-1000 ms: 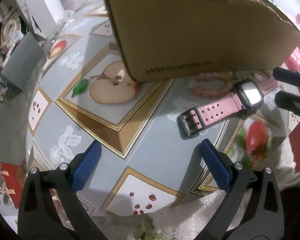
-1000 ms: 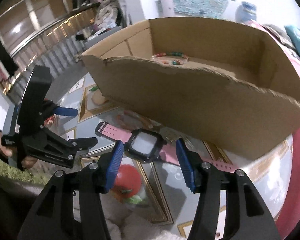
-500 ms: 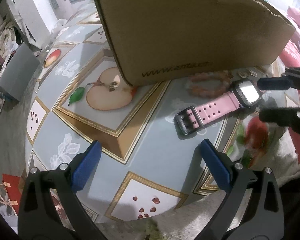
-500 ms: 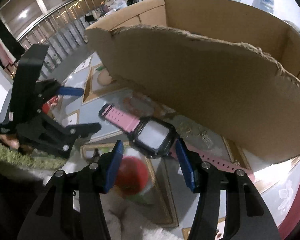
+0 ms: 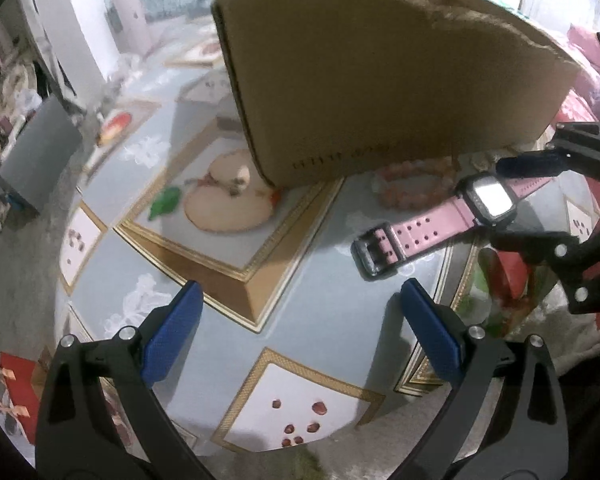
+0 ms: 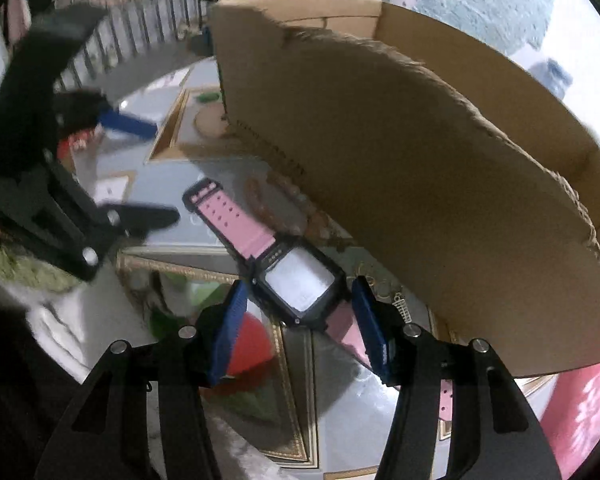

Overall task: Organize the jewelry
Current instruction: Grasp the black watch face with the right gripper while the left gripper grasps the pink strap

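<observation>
A pink-strapped watch with a black square case [image 6: 300, 286] lies flat on the fruit-print tablecloth; it also shows in the left wrist view [image 5: 486, 200]. My right gripper [image 6: 300, 320] is open, its blue pads on either side of the watch case, not closed on it. It shows from the side in the left wrist view [image 5: 516, 200]. A pink bead bracelet [image 5: 414, 184] lies by the cardboard box [image 5: 380, 92]. My left gripper [image 5: 300, 332] is open and empty over the table, short of the watch buckle. It shows blurred in the right wrist view [image 6: 140, 172].
The tall cardboard box [image 6: 420, 160] stands just behind the watch. Small gold earrings [image 6: 400, 300] lie between the watch and the box. The table edge and a white furry cover [image 5: 572, 332] are at the right. A grey panel [image 5: 36, 148] stands off the table at left.
My right gripper has moved forward and down, so the watch case now sits between its pads. My left gripper has shifted slightly and stays open.
</observation>
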A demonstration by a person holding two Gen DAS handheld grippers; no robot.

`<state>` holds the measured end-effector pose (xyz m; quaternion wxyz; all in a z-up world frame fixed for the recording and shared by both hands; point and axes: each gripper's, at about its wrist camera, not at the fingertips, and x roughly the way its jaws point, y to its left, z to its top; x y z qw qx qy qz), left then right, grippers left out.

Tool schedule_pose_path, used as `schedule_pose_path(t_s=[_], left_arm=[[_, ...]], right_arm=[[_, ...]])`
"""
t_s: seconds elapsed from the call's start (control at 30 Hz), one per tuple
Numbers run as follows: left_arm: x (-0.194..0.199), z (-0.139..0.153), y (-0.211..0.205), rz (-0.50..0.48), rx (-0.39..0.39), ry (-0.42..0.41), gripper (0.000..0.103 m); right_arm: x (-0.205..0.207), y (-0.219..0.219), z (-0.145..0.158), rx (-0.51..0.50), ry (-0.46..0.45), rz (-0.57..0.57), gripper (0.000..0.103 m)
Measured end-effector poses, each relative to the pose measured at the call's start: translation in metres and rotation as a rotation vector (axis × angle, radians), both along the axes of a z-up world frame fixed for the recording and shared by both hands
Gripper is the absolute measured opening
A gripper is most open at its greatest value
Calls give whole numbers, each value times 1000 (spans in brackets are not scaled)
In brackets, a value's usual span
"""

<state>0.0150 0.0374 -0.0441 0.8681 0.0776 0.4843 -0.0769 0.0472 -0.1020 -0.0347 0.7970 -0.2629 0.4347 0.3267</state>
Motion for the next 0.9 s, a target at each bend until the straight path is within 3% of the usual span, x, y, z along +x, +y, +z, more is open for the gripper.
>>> schedule_pose_path(t_s=[0.1,0.23,0.3,0.4,0.53,0.77,0.83,0.9], left_arm=[[-11,9,-9,-51,25,-72,95],[-27,19,-31,-149,66,-151,94],[-32,22,-48,-204,83,-167,93],[-39,20,-67,-270,122,-181,80],[-46,18,-82,-313,173,-210,64],[-44,21,-92,-328,243,-268,47],[-40,18,-95,-330,273,-271,35],[-36,14,-97,-343,270,-257,27]], right_arm=[[3,-2,1,4,16,0,50],[14,-13,7,78,122,-12,50],[20,-19,10,126,173,-11,44],[34,-27,12,169,272,-18,42],[43,-31,12,199,335,-17,42],[46,-36,11,212,380,-12,42],[46,-37,9,213,384,-16,31],[49,-40,11,245,412,-32,26]])
